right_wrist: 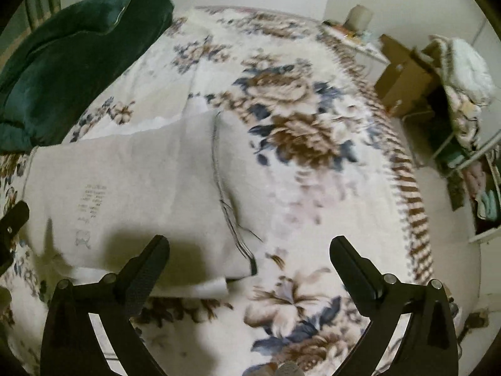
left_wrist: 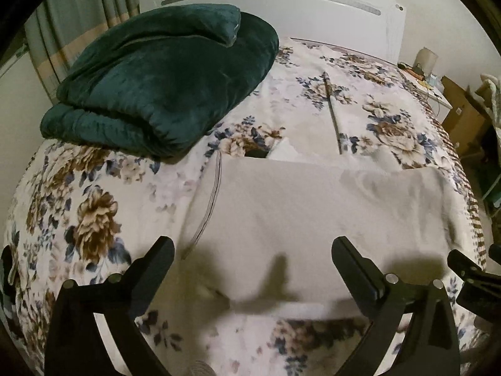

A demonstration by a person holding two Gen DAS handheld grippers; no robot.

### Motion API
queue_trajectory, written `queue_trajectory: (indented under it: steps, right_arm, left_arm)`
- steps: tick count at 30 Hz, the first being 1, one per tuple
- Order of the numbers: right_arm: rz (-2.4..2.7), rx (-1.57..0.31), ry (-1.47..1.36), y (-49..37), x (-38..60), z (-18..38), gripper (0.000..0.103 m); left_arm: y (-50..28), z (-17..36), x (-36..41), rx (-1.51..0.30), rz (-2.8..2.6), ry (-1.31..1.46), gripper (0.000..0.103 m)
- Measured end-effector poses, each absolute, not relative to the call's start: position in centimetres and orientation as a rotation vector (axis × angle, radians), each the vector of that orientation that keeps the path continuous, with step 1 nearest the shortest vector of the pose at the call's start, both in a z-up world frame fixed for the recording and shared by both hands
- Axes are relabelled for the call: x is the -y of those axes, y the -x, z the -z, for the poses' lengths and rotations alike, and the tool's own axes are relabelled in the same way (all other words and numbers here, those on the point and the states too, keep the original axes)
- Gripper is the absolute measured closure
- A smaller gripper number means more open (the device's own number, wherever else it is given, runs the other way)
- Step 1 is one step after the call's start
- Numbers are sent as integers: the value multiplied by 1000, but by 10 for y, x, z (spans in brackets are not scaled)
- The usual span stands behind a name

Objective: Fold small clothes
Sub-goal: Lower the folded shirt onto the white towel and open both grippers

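Pale grey garment (left_wrist: 297,213) lies spread flat on the floral bedspread (left_wrist: 78,206), and I will place everything else from it. It looks already folded into a broad rectangle; a dark stitched seam (right_wrist: 219,169) runs down the edge nearest my right gripper, and faint printed marks (right_wrist: 90,200) show on the cloth toward the opposite side.

My left gripper (left_wrist: 253,250) hangs over the near edge of the garment with its fingers spread wide, holding nothing; its shadow falls on the cloth between them. My right gripper (right_wrist: 250,250) is just as wide open and empty, sitting off the seam side of the garment, so that one finger (right_wrist: 147,269) is over the garment's near corner and the other is over bare bedspread.

Beyond the garment, on the far left of the bed, rests a folded dark green blanket (left_wrist: 162,78), apart from the cloth. Past that stands a white headboard (left_wrist: 281,3). Off the garment's right side, beyond the bed's edge, are cardboard boxes (right_wrist: 404,78) and a rack with piled laundry (right_wrist: 463,72).
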State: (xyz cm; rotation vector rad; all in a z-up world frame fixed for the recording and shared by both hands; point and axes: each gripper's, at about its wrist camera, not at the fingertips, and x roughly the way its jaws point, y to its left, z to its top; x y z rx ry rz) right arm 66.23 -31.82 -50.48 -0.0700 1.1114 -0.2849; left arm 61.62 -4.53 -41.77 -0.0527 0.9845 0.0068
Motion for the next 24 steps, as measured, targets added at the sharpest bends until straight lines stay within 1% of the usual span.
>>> queue_trajectory:
  steps: [5, 9, 16, 24]
  right_arm:
    - [309, -1064, 82, -623, 314, 459, 0]
    - [309, -1028, 93, -587, 308, 418, 0]
    - [300, -944, 98, -507, 295, 323, 0]
    - [286, -829, 80, -395, 278, 208, 0]
  left_arm:
    - [-587, 382, 52, -967, 3, 55, 0]
    - [-553, 341, 53, -941, 9, 71, 0]
    - [-475, 256, 61, -878, 11, 72, 0]
    - [-384, 163, 69, -782, 15, 38, 0]
